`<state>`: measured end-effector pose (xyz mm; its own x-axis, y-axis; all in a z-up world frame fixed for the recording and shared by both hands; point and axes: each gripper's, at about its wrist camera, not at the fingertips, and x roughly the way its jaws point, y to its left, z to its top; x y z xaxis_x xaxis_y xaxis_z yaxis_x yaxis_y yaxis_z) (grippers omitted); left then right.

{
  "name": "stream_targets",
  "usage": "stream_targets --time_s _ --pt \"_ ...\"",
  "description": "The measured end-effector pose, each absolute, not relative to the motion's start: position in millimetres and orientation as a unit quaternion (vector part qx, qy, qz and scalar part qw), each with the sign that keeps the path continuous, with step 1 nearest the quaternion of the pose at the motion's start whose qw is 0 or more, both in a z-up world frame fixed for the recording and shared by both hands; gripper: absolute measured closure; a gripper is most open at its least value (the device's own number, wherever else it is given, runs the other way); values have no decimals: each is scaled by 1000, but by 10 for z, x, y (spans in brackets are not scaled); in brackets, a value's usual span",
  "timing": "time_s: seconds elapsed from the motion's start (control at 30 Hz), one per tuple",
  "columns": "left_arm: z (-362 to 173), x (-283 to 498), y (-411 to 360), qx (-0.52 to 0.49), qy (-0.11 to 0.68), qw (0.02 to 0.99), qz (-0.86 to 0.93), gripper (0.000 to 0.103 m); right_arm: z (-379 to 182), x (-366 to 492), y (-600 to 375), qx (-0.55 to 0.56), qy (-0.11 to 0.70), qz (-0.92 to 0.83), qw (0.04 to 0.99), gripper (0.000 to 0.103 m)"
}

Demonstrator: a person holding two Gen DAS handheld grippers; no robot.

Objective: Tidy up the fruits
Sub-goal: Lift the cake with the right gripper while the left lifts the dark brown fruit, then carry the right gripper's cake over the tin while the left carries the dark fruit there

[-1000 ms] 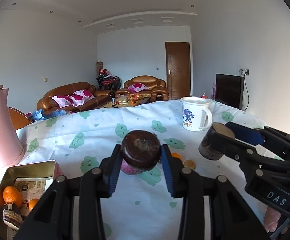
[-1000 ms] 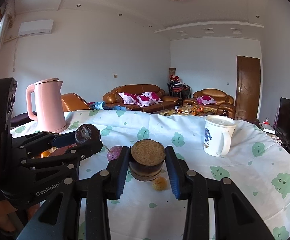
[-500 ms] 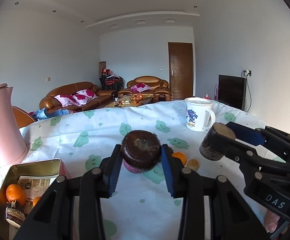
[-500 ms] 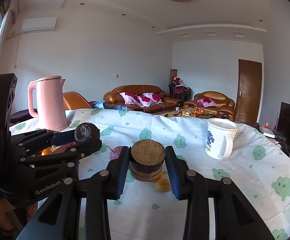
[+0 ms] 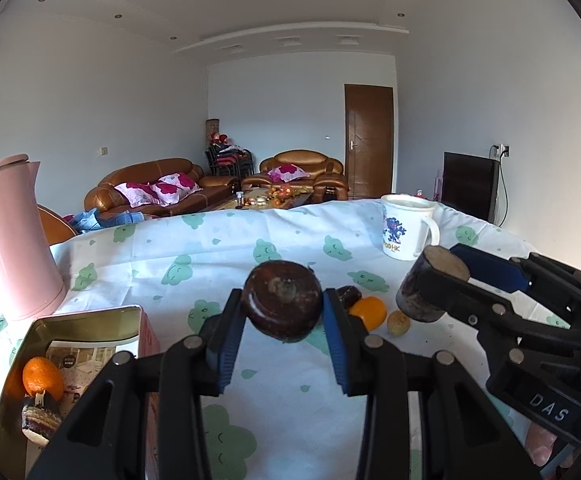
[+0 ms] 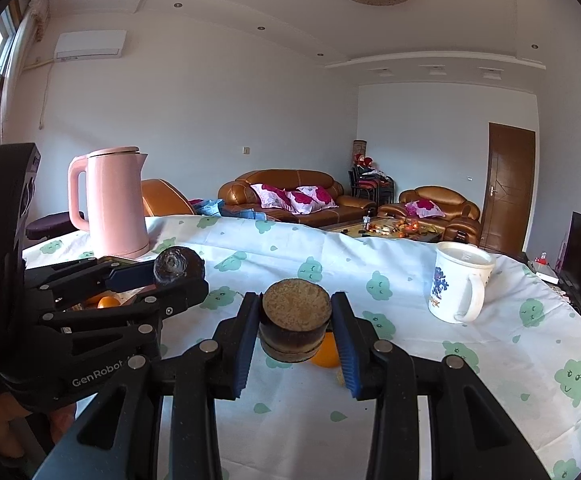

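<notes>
Surface under cloud-print cloth, little changed since second ago. Left tongs kept clamped on dark round fruit, right tongs on brown-topped fruit; both held aloft, tin placement judged pending.

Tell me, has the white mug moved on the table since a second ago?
No. The white mug sits by the same green cloud print as before.

The left gripper and the right gripper are hovering side by side above the tabletop, both pointing slightly downward, each with its jaws clamping a dark round piece. Fingertips are showing beneath the right gripper.
</notes>
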<state>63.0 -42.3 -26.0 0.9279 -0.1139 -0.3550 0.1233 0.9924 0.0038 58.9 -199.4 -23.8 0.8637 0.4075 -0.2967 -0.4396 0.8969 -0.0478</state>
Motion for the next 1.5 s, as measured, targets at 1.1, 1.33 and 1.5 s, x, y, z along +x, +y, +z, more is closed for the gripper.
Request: stream_targets --time_s 1.1,1.33,1.5 --pt "-278 399 186 -16 184 983 -16 63 -252 501 -1388 -82 143 278 946 65" --pt "-277 373 308 -22 187 982 -5 63 -235 482 -1246 -90 144 294 941 65" --pt "-285 340 406 -27 187 982 4 63 -224 449 -1151 -96 141 303 938 65"
